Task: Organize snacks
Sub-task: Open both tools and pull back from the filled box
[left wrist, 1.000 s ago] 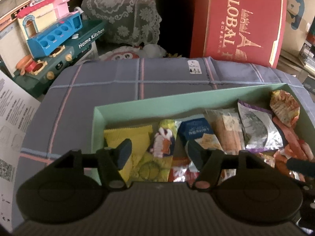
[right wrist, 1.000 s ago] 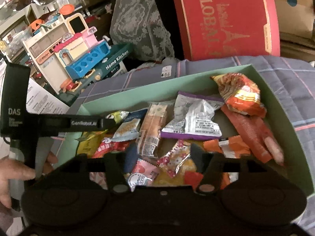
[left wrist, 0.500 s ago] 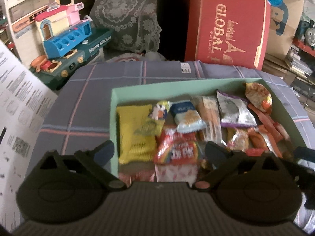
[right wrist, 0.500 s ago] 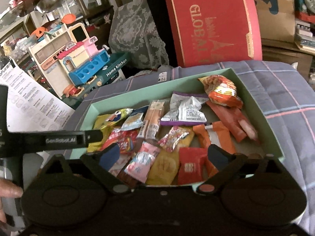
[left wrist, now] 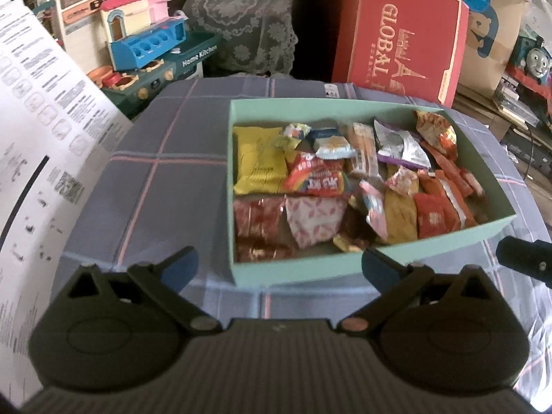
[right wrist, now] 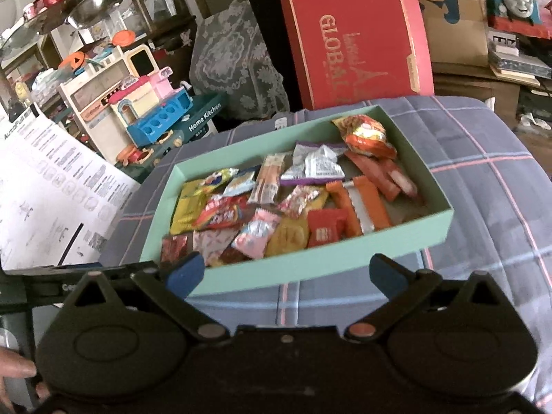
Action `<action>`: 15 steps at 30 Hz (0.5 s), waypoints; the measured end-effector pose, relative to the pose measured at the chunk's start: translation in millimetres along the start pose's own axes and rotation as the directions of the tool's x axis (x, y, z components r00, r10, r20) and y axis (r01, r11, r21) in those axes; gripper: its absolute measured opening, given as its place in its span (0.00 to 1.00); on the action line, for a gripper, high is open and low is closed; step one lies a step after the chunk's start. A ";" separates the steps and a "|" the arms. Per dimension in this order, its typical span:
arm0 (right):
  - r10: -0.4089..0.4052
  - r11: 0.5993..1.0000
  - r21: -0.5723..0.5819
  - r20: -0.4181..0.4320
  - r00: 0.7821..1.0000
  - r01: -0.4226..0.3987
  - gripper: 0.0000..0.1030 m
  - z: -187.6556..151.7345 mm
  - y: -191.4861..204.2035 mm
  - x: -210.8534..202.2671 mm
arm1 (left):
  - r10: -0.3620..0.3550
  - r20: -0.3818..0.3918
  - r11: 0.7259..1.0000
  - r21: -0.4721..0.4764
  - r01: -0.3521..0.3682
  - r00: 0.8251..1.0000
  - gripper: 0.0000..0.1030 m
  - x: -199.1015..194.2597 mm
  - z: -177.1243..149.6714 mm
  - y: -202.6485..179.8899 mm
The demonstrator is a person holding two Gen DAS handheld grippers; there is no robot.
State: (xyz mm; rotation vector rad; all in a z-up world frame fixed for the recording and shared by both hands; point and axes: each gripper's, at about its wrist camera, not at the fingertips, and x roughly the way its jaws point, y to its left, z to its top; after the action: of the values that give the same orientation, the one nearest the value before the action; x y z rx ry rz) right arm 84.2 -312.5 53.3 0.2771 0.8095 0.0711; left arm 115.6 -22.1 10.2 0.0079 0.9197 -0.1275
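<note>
**Snack box lies ahead of both empty claws**

The mint-green box [left wrist: 303, 269] of snacks sits on a plaid-covered surface [left wrist: 172, 158], just beyond the left claw [left wrist: 278, 265], whose jaws are spread wide and hold nothing. In the right wrist view the box [right wrist: 310, 262] lies ahead of the right claw [right wrist: 286, 272], likewise spread and empty. Behind stand a red carton [left wrist: 400, 34] lettered "GLOBAL" and a toy set [right wrist: 193, 120] marked "Home Kitchen". A printed sheet [left wrist: 38, 131] leans at left, its text too blurred to read.

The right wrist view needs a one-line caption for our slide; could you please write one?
Right gripper with jaws open, empty, in front of a green box filled with assorted snack packets on a plaid cloth.
</note>
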 end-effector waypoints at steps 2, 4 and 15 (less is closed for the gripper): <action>-0.002 1.000 -0.005 -0.005 1.000 0.002 1.00 -5.1 -1.2 -4.2 | 0.001 0.003 1.000 -0.003 -0.001 1.000 1.00 -8.1 -7.5 -0.2; -0.007 1.000 -0.007 -0.010 1.000 0.007 1.00 -11.5 -2.4 -9.8 | 0.002 0.006 1.000 -0.003 -0.002 1.000 1.00 -14.7 -13.8 -1.2; -0.063 0.998 -0.024 -0.023 0.998 0.062 1.00 -33.4 -11.6 -26.4 | 0.021 -0.001 1.000 -0.005 -0.021 1.000 1.00 -30.1 -41.3 -2.4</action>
State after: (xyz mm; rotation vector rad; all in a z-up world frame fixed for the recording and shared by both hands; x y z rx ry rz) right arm 41.3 -320.8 46.9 0.2292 0.8403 0.0251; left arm 64.6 -18.7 9.1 0.0132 0.9204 -0.1057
